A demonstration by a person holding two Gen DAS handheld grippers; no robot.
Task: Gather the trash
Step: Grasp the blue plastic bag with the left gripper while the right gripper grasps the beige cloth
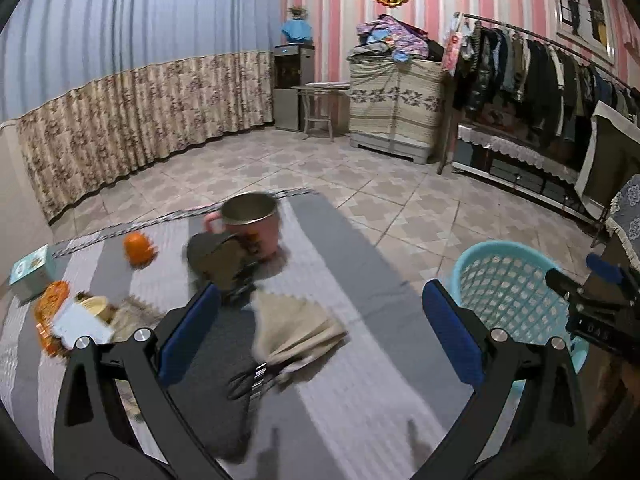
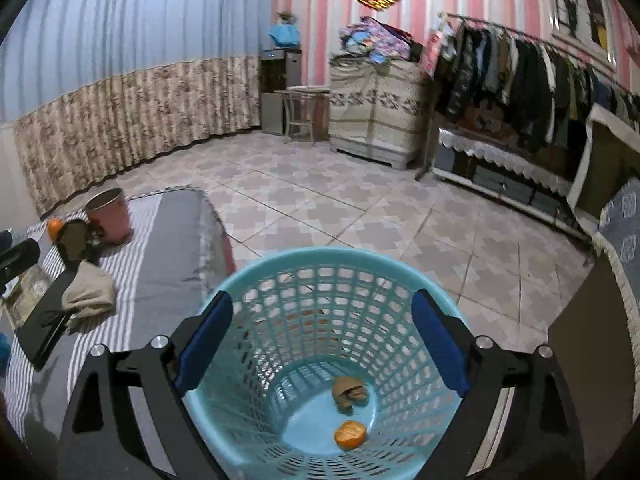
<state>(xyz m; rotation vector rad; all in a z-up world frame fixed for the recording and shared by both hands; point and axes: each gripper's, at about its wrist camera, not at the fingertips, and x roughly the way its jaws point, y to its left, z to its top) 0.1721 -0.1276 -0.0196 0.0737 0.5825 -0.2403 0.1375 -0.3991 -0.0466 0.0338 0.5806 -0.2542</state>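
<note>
While the right tongs point(image 2: 320, 344) hang spread over the basket point(image 2: 256, 276), send the spread, empty left tongs point(image 1: 320, 320) to the left orange wrapper point(image 1: 50, 312).

One turquoise mesh basket point(image 2: 280, 280) is seen beside a striped bed point(image 2: 160, 248), with two scraps counted at its bottom: one brown crumpled piece point(image 2: 349, 394) and one orange peel point(image 2: 350, 434). On the bed, one pink mug point(image 1: 252, 224), one orange fruit point(image 1: 138, 246), one teal box point(image 1: 30, 272), one orange wrapper point(image 1: 50, 316), one folded beige cloth point(image 1: 296, 328) and one pair of black scissors point(image 1: 250, 380) are counted. Two claws are pictured, the left point(image 1: 322, 334) and the right point(image 2: 322, 342), both empty with jaws spread wide.
</note>
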